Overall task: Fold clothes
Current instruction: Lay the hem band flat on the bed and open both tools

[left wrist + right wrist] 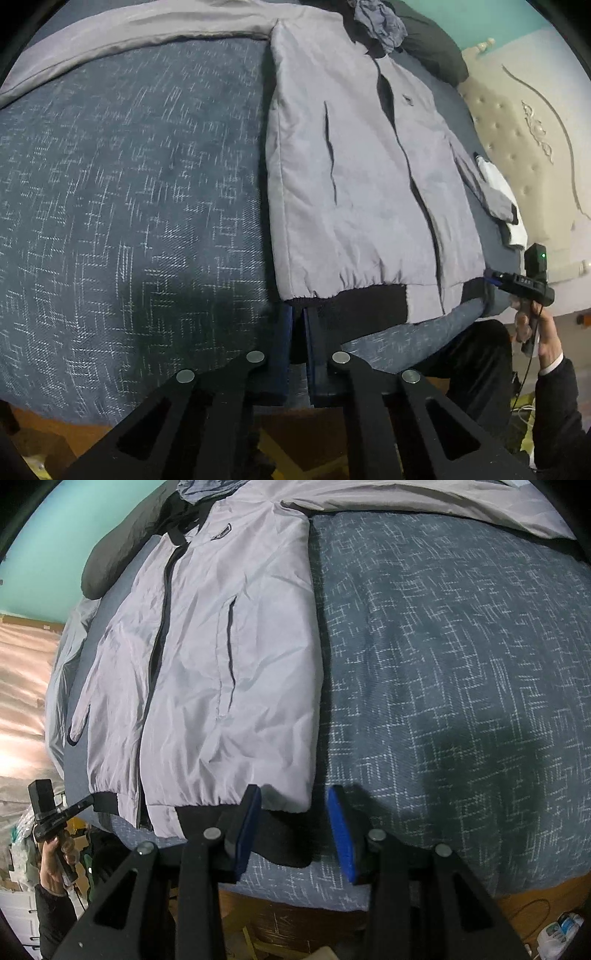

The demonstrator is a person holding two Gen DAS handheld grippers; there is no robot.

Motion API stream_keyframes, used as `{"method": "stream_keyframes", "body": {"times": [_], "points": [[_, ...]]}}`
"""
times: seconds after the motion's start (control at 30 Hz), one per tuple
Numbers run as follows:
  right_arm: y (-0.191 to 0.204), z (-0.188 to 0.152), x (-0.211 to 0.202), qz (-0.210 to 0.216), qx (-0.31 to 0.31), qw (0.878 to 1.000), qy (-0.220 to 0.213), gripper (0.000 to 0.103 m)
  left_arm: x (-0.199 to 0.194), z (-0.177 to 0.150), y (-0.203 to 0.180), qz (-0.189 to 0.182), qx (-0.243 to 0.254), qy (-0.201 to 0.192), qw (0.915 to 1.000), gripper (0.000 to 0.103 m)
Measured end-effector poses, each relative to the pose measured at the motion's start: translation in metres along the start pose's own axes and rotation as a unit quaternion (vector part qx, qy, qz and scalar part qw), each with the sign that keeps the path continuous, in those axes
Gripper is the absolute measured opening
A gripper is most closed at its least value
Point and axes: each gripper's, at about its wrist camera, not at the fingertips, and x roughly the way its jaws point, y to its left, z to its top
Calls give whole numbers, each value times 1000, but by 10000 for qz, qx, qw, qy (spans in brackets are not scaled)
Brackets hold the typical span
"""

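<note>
- grey jacket lies flat, front up, on a bed with a blue-grey cross-hatch bedspread; its black hem band sits near the bed's close edge
- black zipper line runs down the jacket's middle, one slit pocket beside it, small dark chest logo near the collar
- one sleeve stretches out sideways across the far part of the bed; the other sleeve lies along the body on the opposite side, dark cuff at its end
- my left claw is pinched nearly shut right at the corner of the hem band; left wrist view shows the blue pads almost together with dark hem cloth at the tips, looks clamped on the hem
- in the right wrist view that left claw meets the hem's far corner, my left hand on its handle
- my right claw is partly open; one blue pad lies over the hem band, the other pad over bare bedspread just past the jacket's side edge; corner of the hem sits between them, pads not pressing on it
- left wrist view shows my right hand on that claw at the hem's other corner
- dark pillow and crumpled grey-blue cloth lie beyond the collar
- cream tufted headboard by the bed, teal wall behind
</note>
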Motion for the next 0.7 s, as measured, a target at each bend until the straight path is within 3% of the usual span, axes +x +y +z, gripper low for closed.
{"method": "stream_keyframes", "body": {"times": [0.13, 0.27, 0.4, 0.67, 0.7], "points": [[1, 2, 3, 94, 95, 9999, -66, 54, 6, 5, 0, -57, -116, -23, 9999, 9], [1, 5, 4, 131, 120, 9998, -20, 54, 9, 5, -1, -3, -125, -42, 9999, 12], [-1, 5, 6, 229, 212, 9995, 36, 54, 14, 10, 0, 2, -241, -162, 9996, 23], [-1, 7, 16, 168, 333, 9993, 58, 53, 24, 14, 3, -28, -342, -130, 9993, 23], [-1, 8, 19, 157, 374, 9992, 56, 47, 24, 13, 3, -36, -331, -141, 9993, 23]]}}
